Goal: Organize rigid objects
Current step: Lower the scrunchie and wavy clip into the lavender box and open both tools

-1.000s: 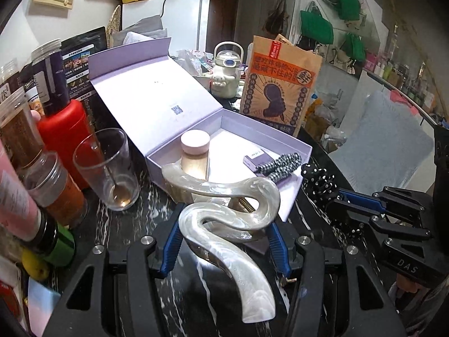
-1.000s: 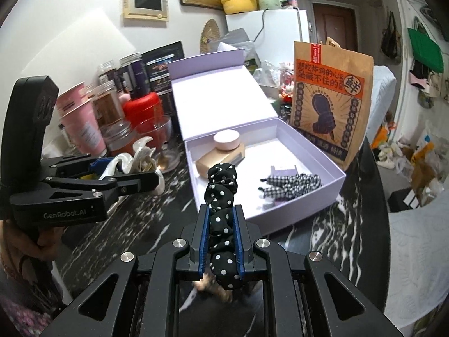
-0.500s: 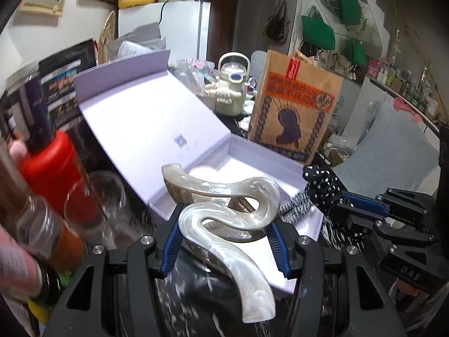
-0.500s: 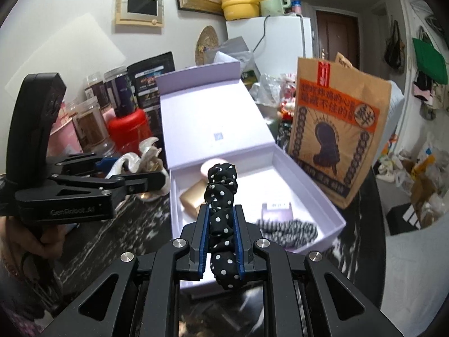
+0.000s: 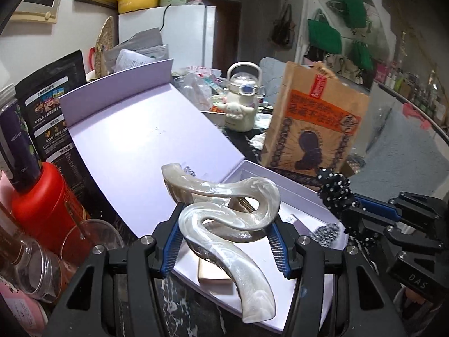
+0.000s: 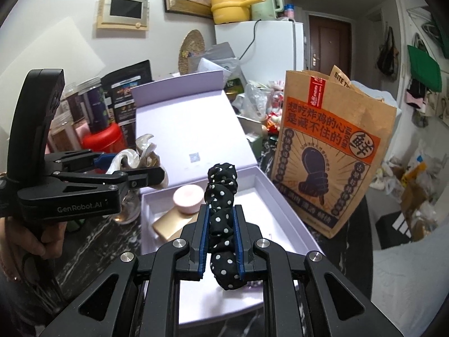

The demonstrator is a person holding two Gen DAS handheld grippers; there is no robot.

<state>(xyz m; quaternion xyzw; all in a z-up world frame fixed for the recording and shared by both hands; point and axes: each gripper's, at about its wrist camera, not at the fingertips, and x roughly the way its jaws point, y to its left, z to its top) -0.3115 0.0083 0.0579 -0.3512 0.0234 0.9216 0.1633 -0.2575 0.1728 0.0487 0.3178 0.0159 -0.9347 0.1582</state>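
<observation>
My left gripper [image 5: 224,241] is shut on a pearly white hair claw clip [image 5: 224,216] and holds it above the near left corner of the open lilac box [image 5: 297,185]. My right gripper [image 6: 220,233] is shut on a black polka-dot scrunchie [image 6: 221,196] and holds it over the box's [image 6: 283,207] front. In the box lie a gold bottle with a pink cap [image 6: 186,199] and a checked hair tie [image 5: 325,231]. The left gripper with the clip [image 6: 132,163] shows at the left of the right wrist view. The right gripper with the scrunchie [image 5: 336,193] shows at the right of the left wrist view.
The box lid [image 5: 140,146] stands open, leaning back left. A red canister [image 5: 42,202], a glass [image 5: 92,241] and jars [image 5: 33,266] crowd the left. A brown paper bag [image 6: 331,163] stands right of the box. A white kettle [image 5: 242,104] stands behind.
Both grippers have risen and moved forward over the box with their loads. The box contents now lie lower in both views.
</observation>
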